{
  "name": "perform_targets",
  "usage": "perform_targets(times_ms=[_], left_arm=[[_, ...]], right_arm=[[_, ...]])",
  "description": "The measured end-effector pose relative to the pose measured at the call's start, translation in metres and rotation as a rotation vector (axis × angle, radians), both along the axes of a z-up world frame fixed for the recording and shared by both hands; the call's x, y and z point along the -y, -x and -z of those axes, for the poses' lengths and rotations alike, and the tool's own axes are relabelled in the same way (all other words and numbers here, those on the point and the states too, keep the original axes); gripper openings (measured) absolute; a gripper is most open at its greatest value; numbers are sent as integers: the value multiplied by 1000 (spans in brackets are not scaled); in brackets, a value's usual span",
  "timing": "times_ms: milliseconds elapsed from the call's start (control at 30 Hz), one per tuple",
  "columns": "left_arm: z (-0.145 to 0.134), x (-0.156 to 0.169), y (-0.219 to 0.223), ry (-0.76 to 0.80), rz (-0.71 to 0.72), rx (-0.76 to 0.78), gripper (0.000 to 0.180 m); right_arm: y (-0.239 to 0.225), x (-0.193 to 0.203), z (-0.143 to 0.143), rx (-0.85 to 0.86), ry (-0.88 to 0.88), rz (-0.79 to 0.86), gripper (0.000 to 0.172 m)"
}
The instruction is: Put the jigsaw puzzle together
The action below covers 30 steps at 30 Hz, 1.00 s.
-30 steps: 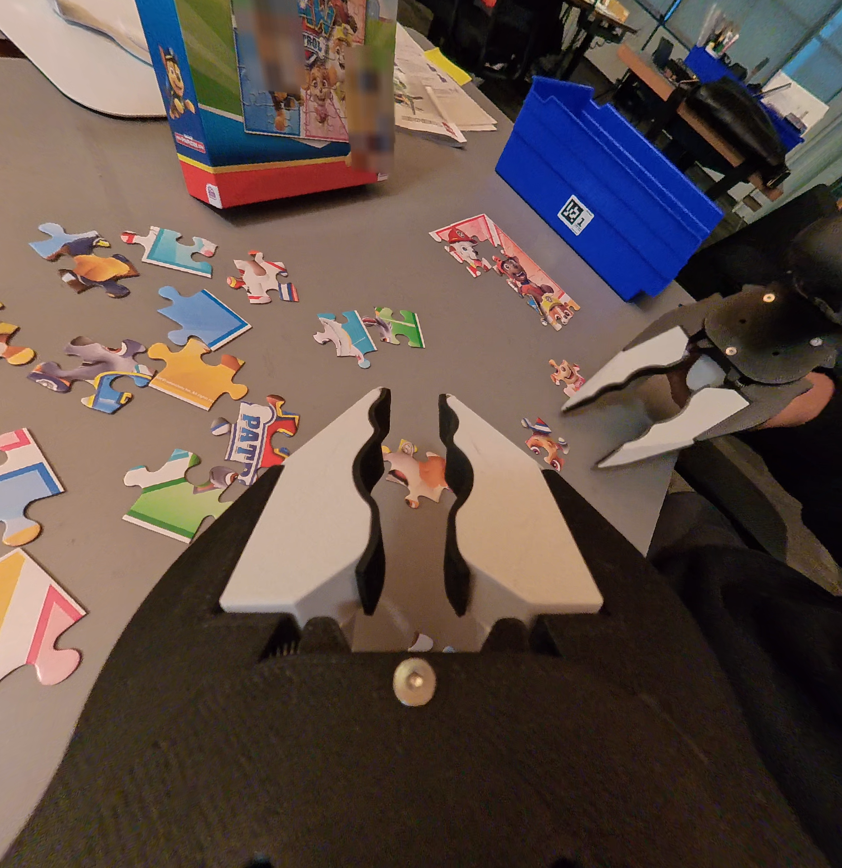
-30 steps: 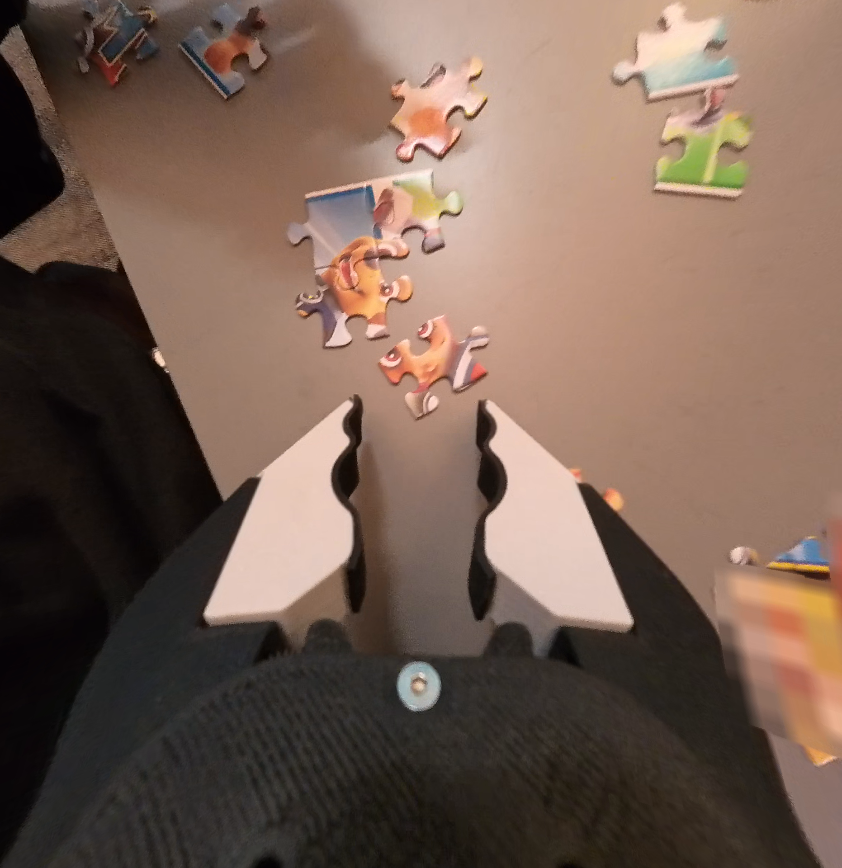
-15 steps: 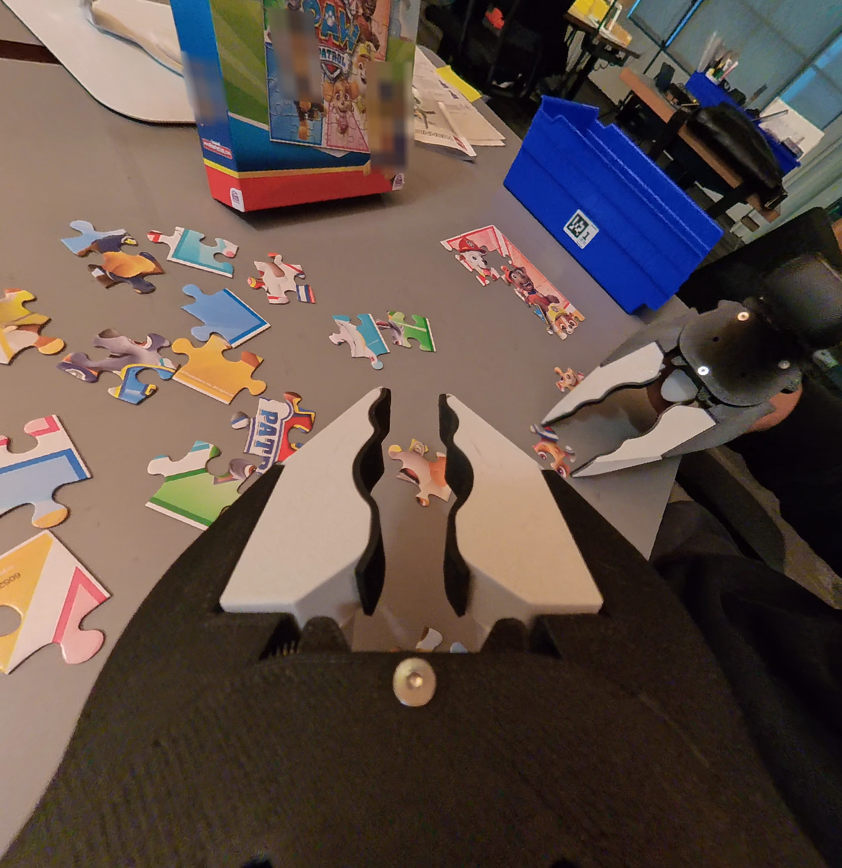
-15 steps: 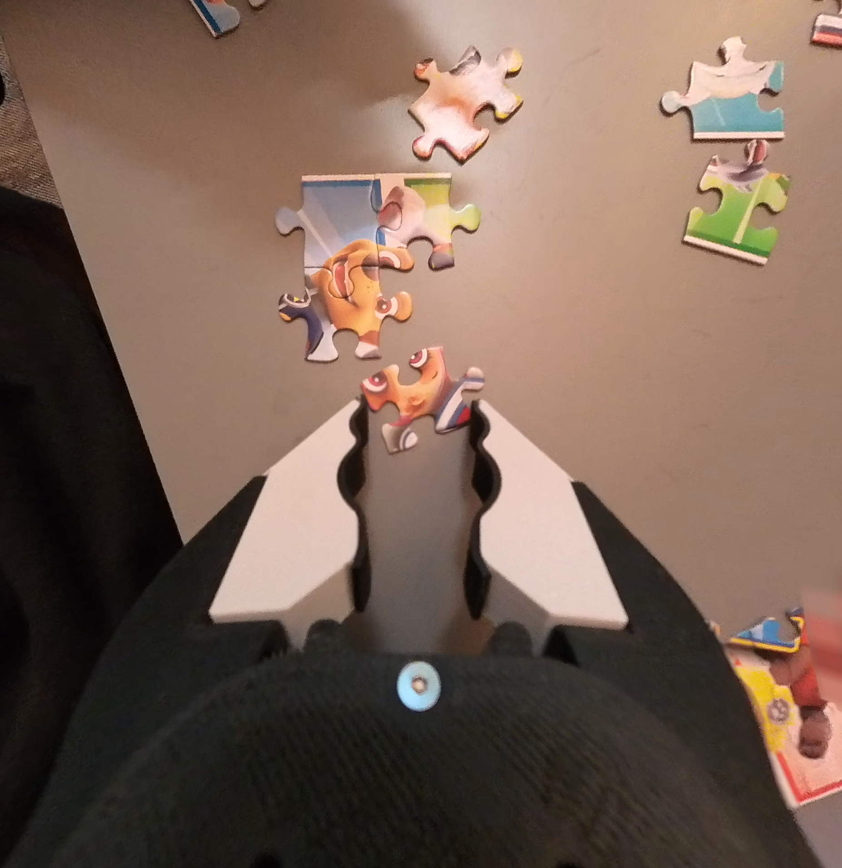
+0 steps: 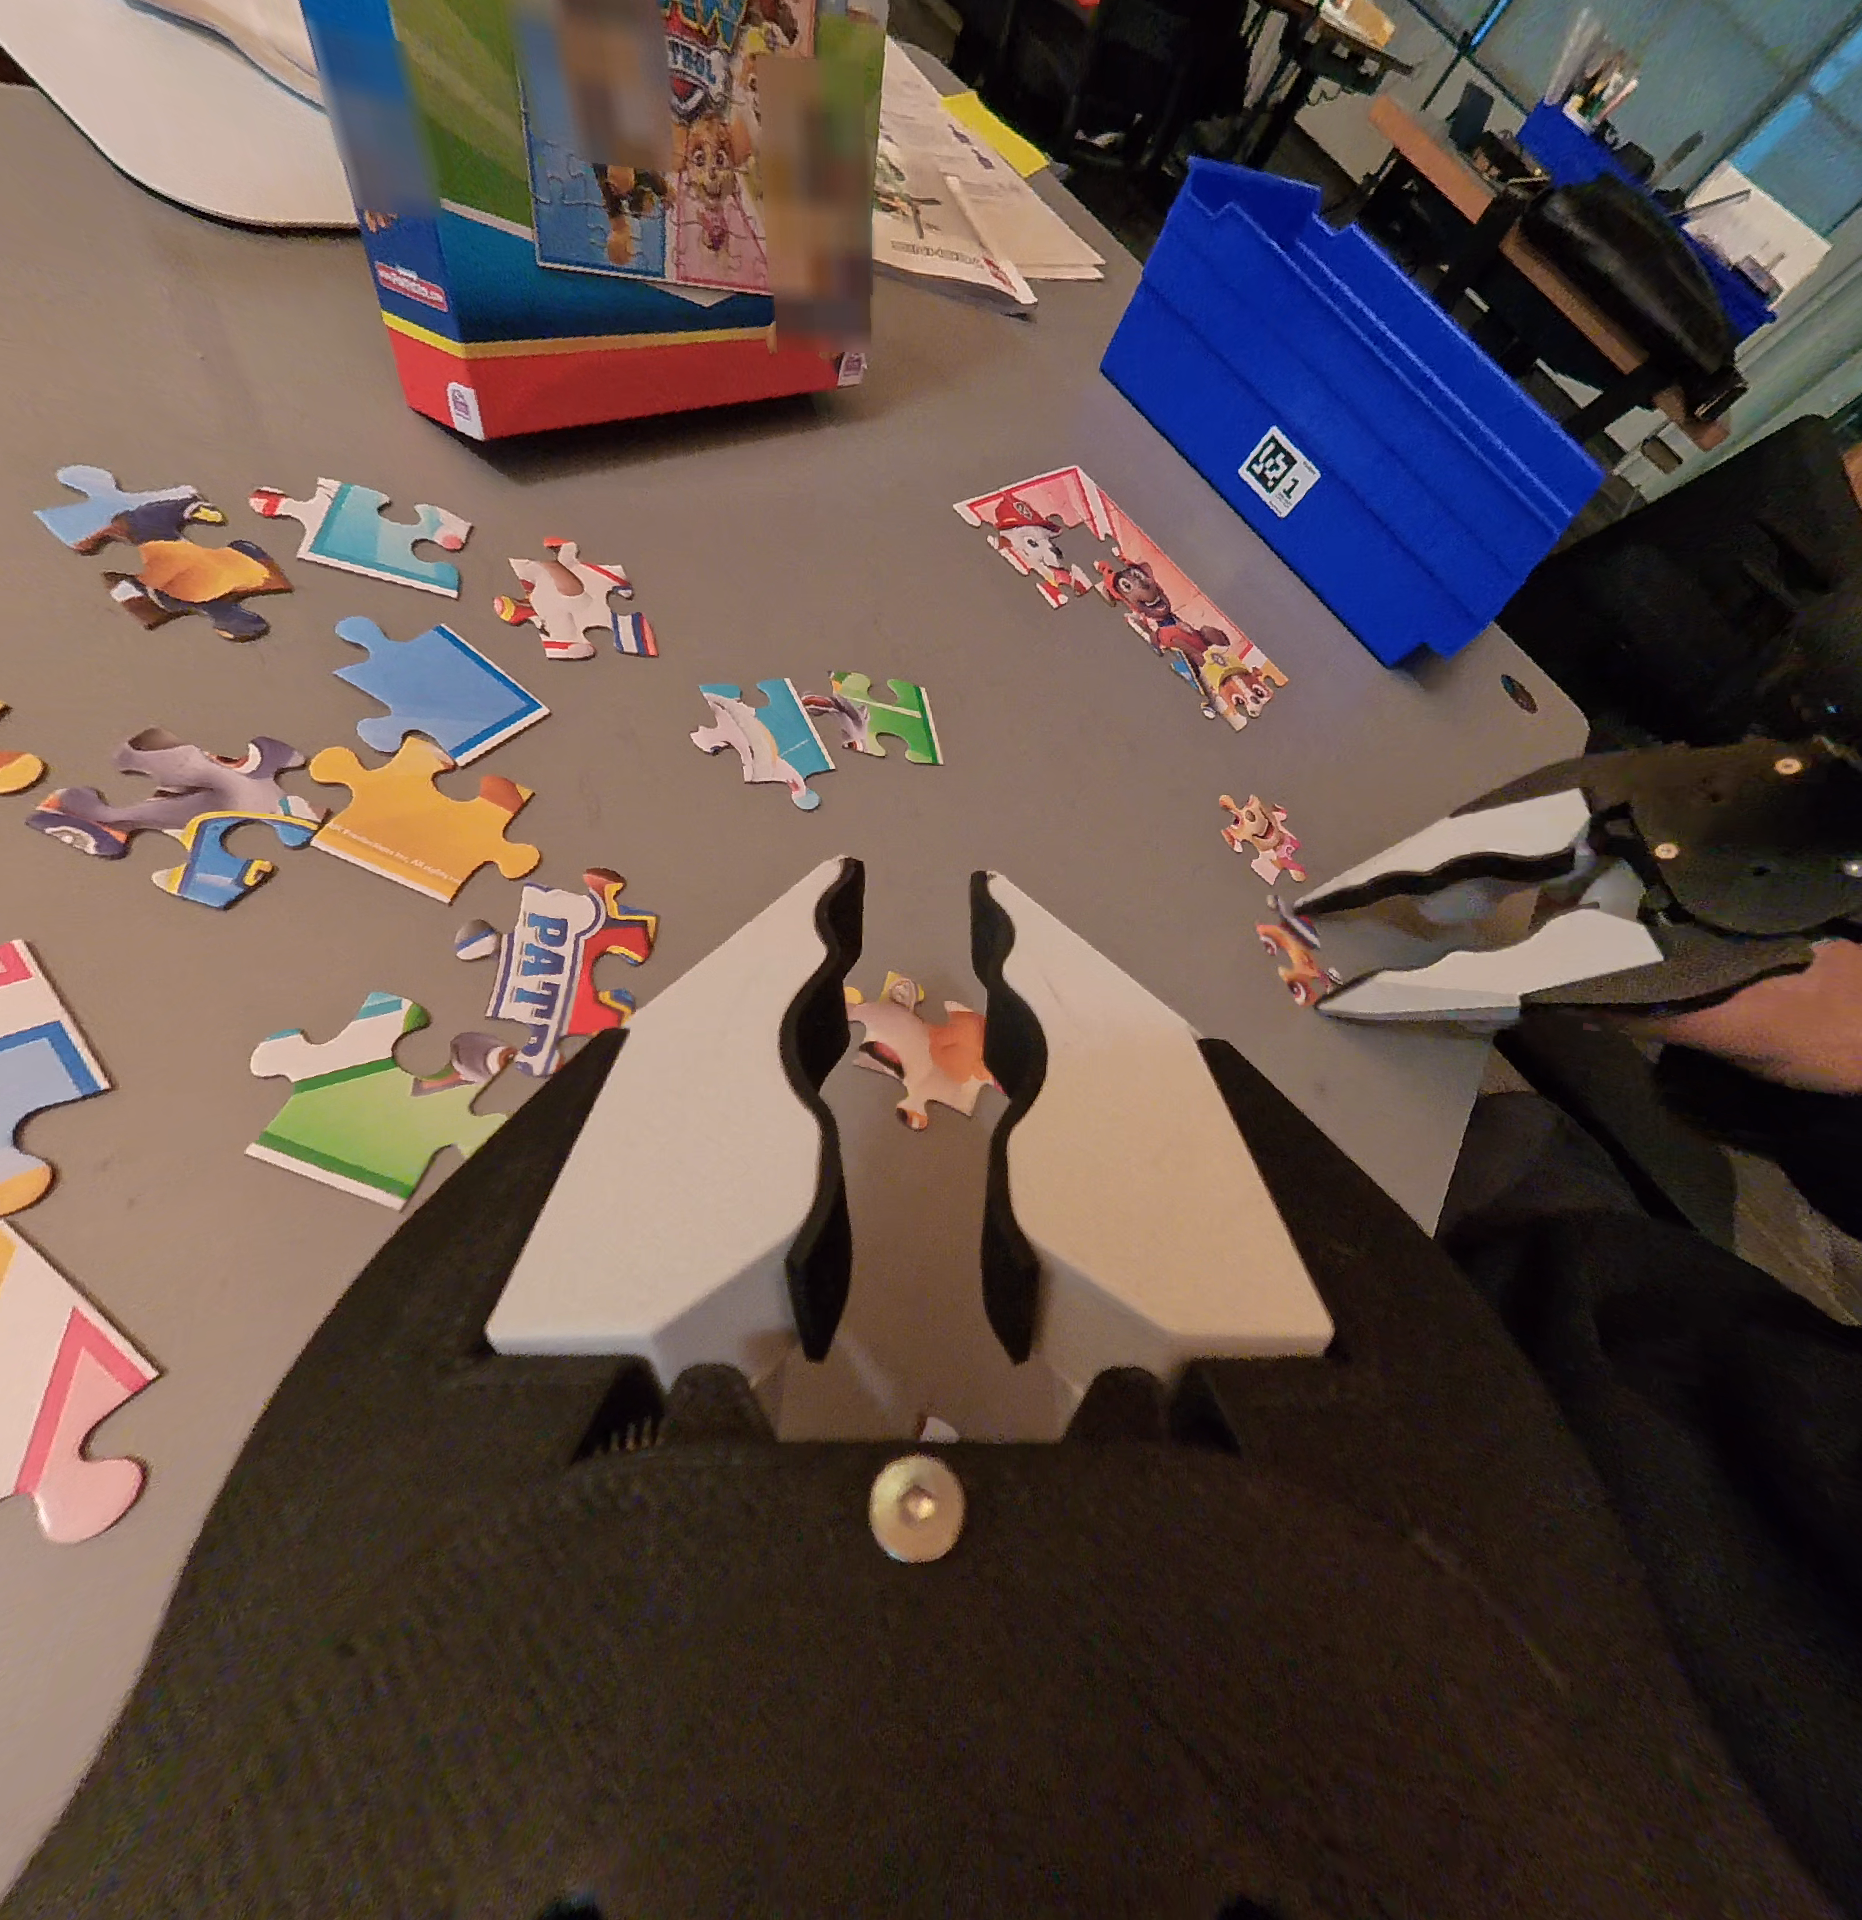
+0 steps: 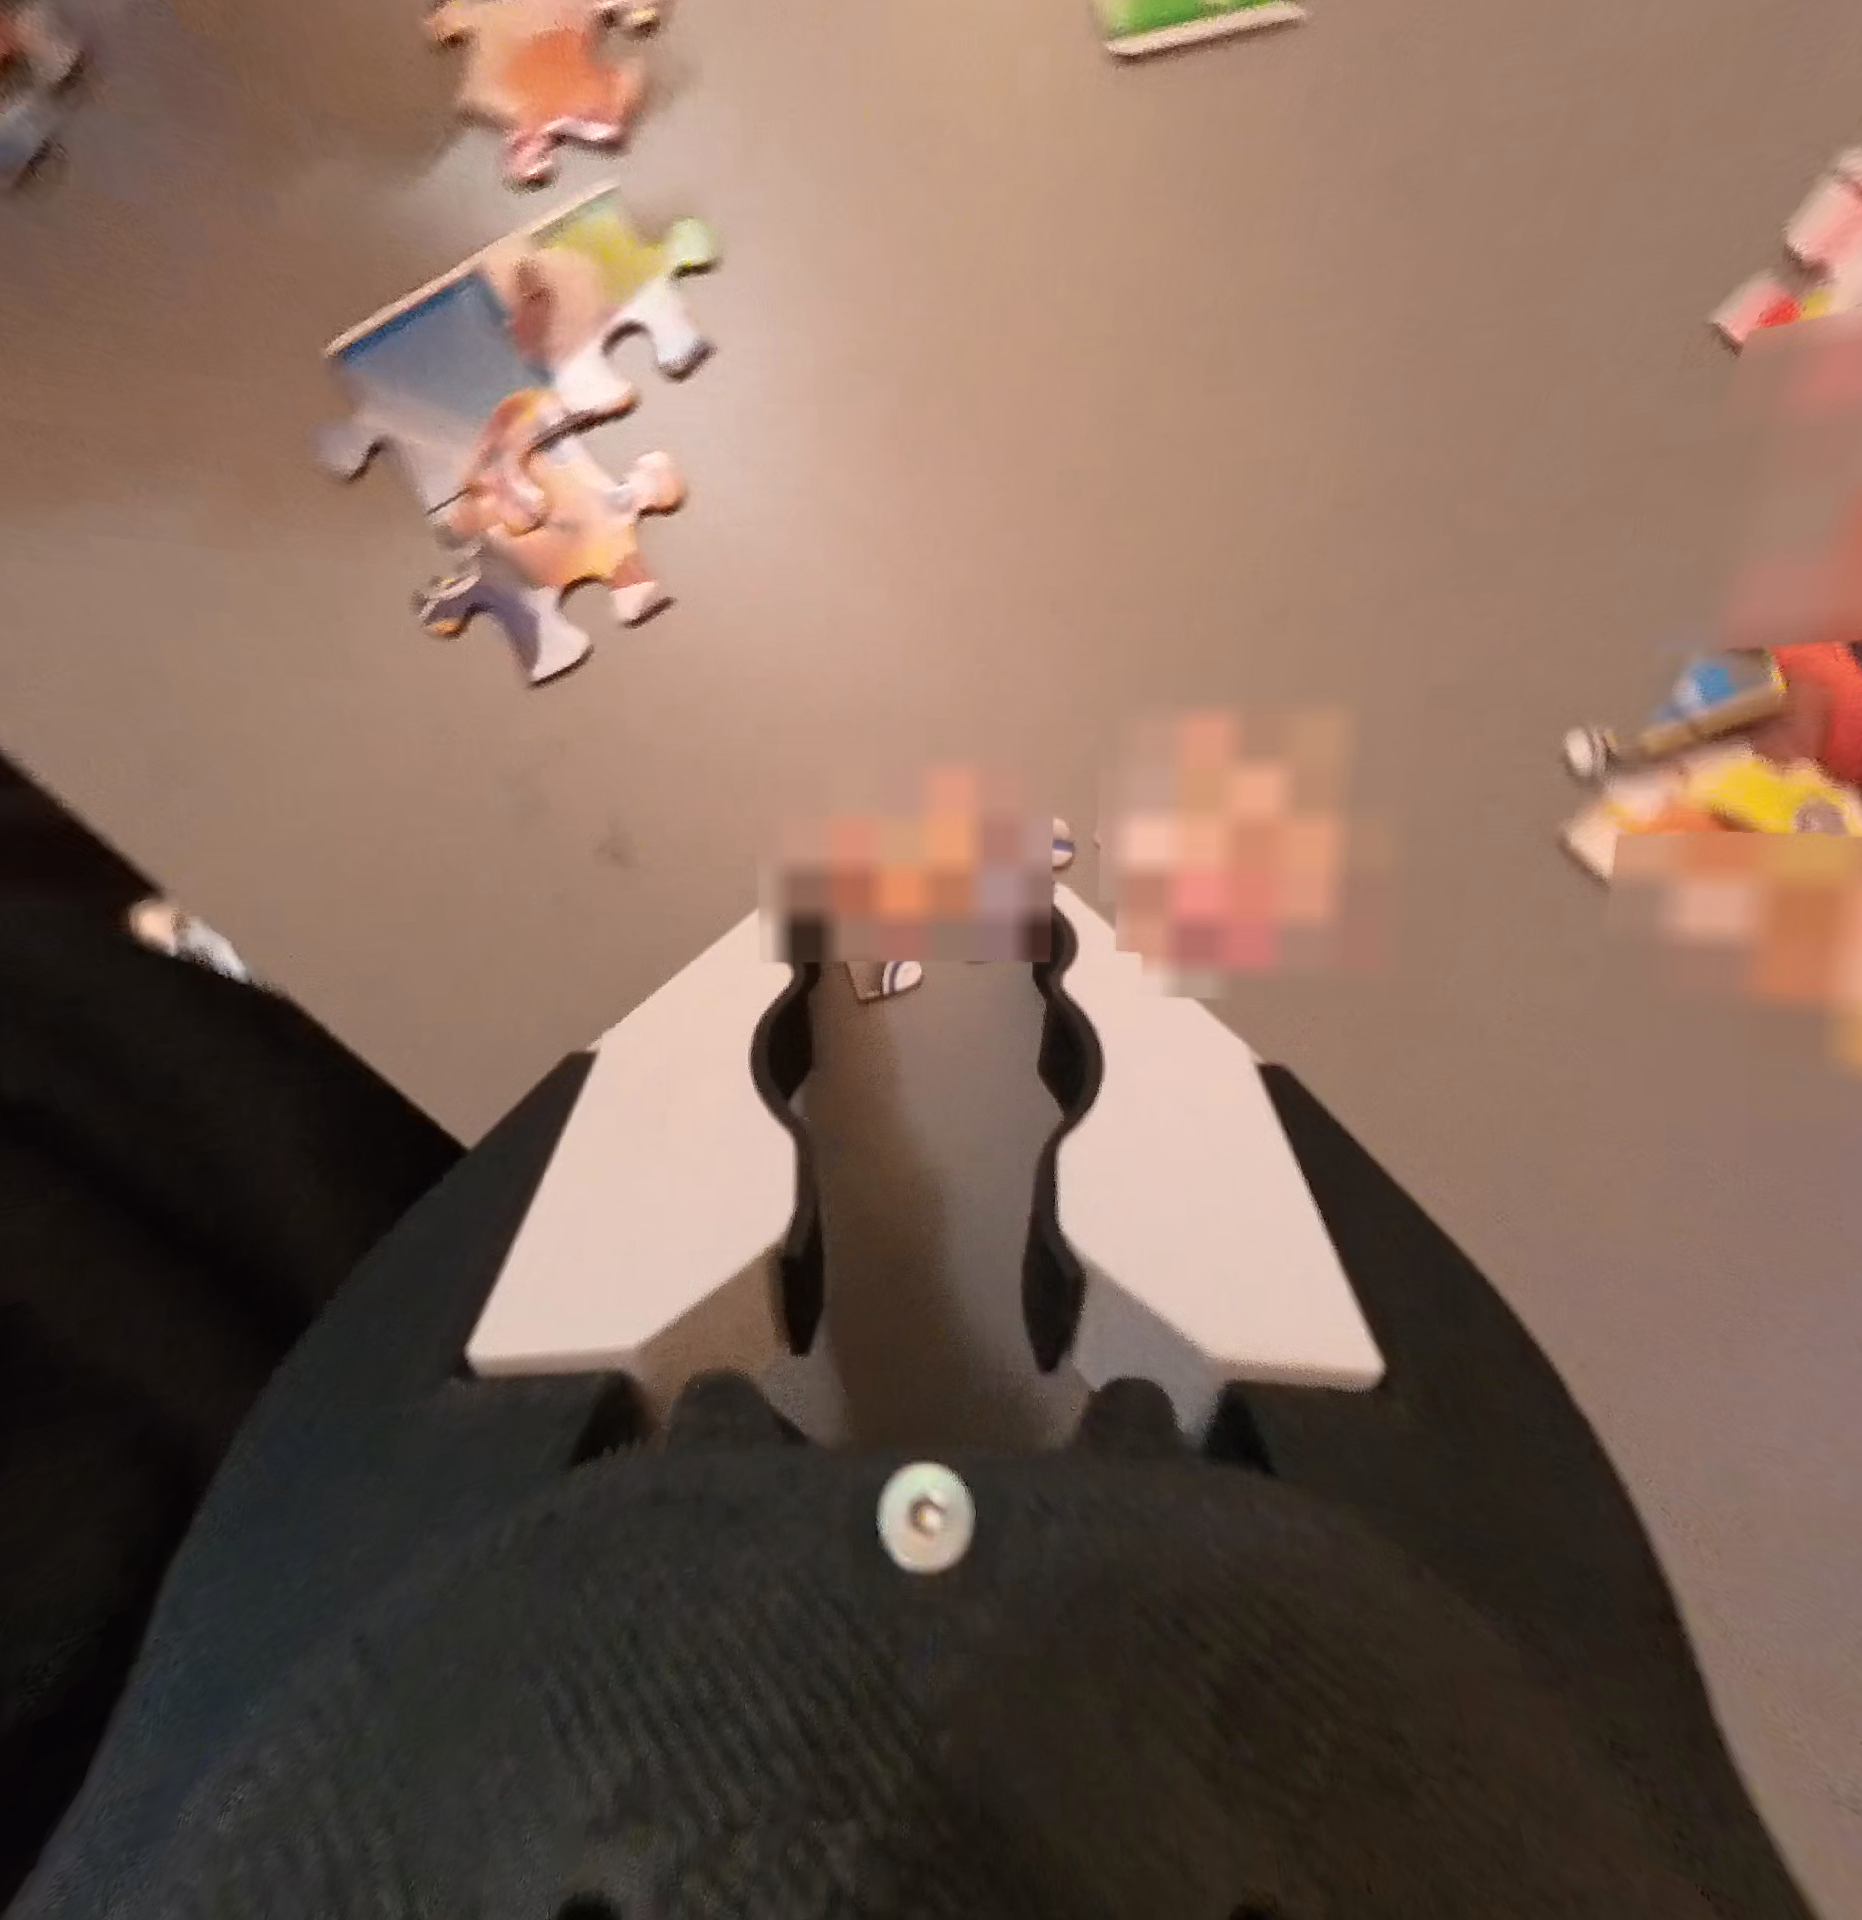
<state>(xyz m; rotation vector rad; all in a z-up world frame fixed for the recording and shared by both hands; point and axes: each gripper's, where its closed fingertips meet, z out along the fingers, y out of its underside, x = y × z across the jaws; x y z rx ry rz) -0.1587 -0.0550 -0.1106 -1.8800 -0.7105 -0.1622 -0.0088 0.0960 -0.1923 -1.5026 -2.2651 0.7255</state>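
1. Left tongs: grey fingers with wavy black pads, standing apart with nothing clamped. They hang above the grey table.
2. Seen through the gap, behind the left fingertips, a white-and-orange cardboard jigsaw piece lies flat on the table. The pads are not on it.
3. Right tongs: low at the table edge, off to the right of the left pair. Their two tips bracket a small orange jigsaw piece. As far as the left wrist view shows, each tip meets an edge of it, so I log them as closed on that piece. Their own view is blurred at the tips.
4. Just beyond the right tips lies a small pink-and-yellow jigsaw piece, apart from the orange one.
5. Ahead-left of the right tongs is a joined blue-and-orange cluster of pieces, well apart.
6. Left of the left tongs are a red-and-blue lettered piece and scattered loose pieces.
7. Far ahead are a blue-and-red cardboard puzzle box, upright, and a blue plastic bin, ahead-right.
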Motion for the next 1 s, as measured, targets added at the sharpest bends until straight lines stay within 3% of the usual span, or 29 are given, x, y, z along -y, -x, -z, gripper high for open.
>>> perform_targets(times_ms=[133,367,1000], left_arm=[[1,-8,-6,13,23,-8,18],[2,-16,-12,24,53,-14,18],[1,-9,-5,2,25,-3,18]], right_arm=[[-16,-1,0,-54,23,168,48],[-32,16,-1,34,-66,74,58],[-14,10,-1,-47,-52,73,66]])
